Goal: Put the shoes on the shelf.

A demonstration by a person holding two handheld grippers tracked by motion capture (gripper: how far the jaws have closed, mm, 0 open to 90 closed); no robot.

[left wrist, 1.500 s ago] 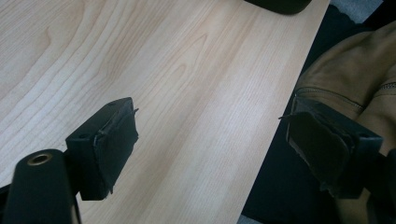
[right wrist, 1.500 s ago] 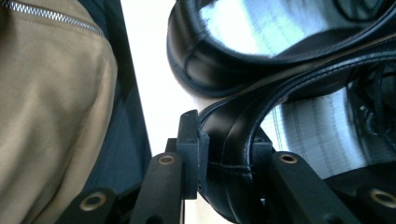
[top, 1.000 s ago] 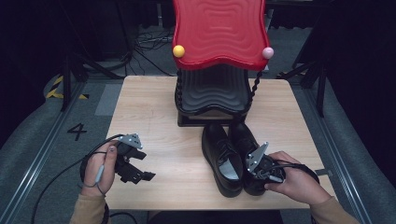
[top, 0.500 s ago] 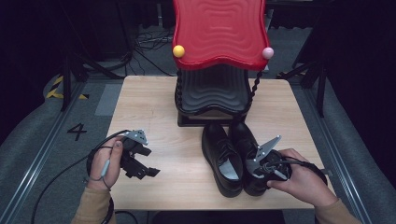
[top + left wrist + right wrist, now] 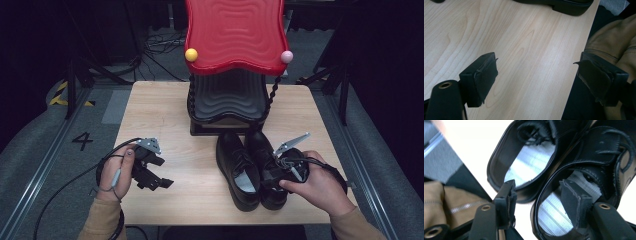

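Note:
Two black lace-up shoes stand side by side on the wooden table (image 5: 165,125), toes towards the rack: the left shoe (image 5: 238,170) and the right shoe (image 5: 260,147). My right gripper (image 5: 272,176) hovers over the right shoe's heel. In the right gripper view its jaws (image 5: 537,197) have just been opening and stand apart astride that shoe's inner collar (image 5: 549,187), with neither pad pressing on it. The left shoe (image 5: 529,162) lies beyond. My left gripper (image 5: 162,172) stands open with nothing in it above the table's near left part, its jaws (image 5: 539,72) wide over the front edge.
A shoe rack with a red wavy top shelf (image 5: 234,35) and a black lower shelf (image 5: 227,95) stands at the back middle, close behind the shoes. Bare wood (image 5: 524,45) lies between the two grippers. A brown sleeve (image 5: 611,42) is near the front edge.
The right hand has lifted slightly above the right shoe's heel. The left gripper has stayed about where it was.

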